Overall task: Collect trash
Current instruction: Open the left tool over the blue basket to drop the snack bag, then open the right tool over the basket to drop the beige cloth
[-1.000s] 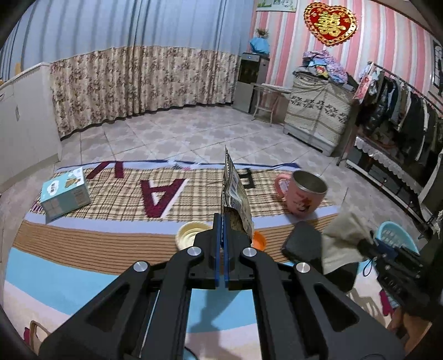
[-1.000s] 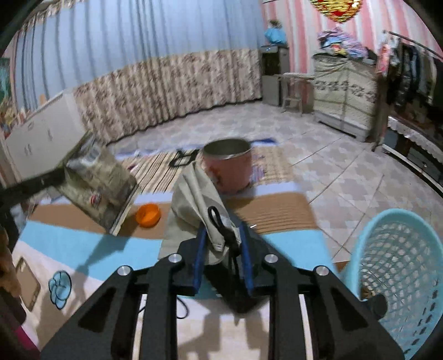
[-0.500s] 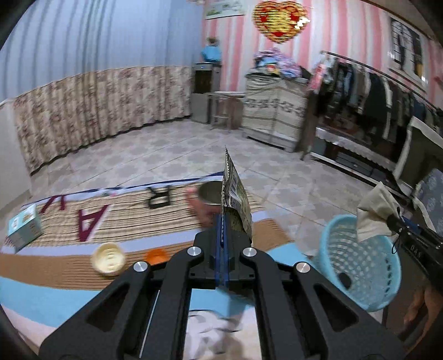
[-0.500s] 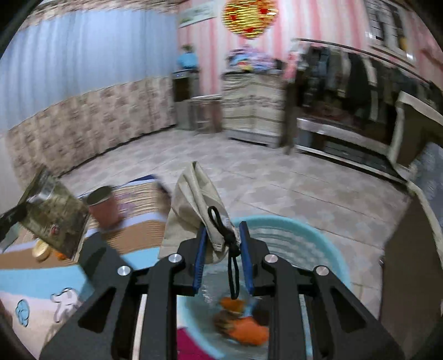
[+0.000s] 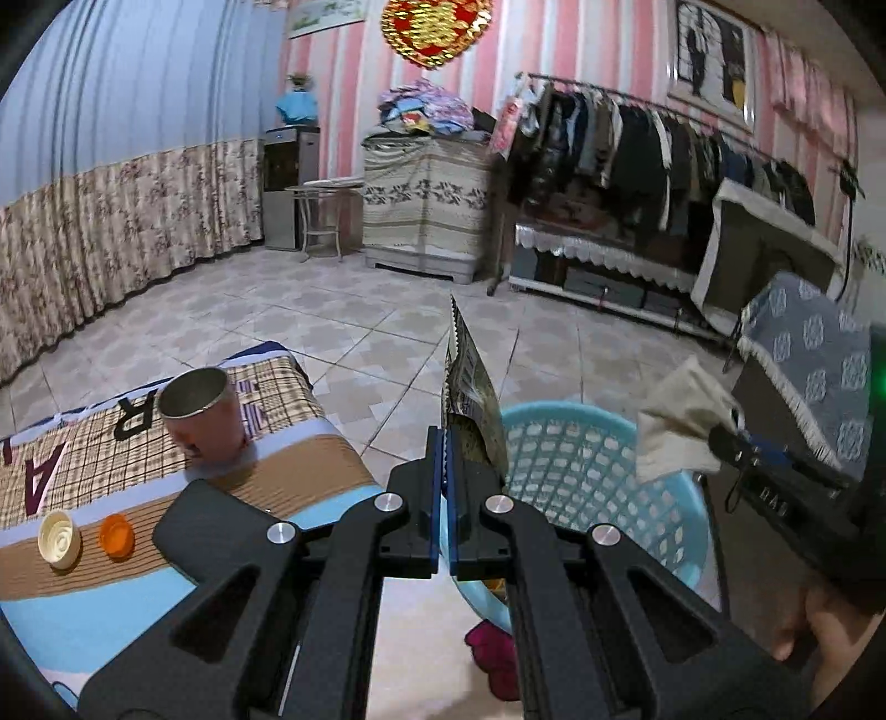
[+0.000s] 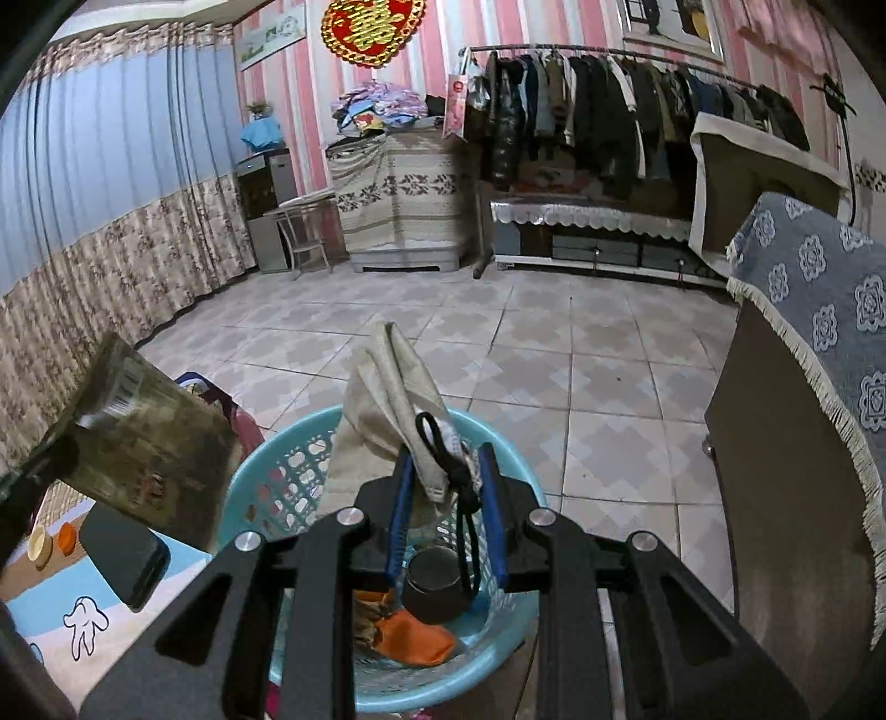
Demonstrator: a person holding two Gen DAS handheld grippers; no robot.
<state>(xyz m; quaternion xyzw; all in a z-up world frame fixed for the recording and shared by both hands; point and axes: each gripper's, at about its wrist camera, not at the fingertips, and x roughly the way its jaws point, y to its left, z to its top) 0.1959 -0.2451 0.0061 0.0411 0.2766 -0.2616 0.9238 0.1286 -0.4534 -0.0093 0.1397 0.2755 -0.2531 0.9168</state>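
My left gripper [image 5: 444, 443] pinches a printed wrapper [image 5: 470, 387]; my right gripper [image 6: 443, 476] clamps a beige cloth pouch [image 6: 387, 399], both above the blue basket [image 6: 266, 487].

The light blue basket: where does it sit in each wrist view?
Left wrist: light blue basket right of centre, behind the left gripper and its snack wrapper.
Right wrist: low centre, under the right gripper and its beige pouch.
Shared landmark: red heart ornament.
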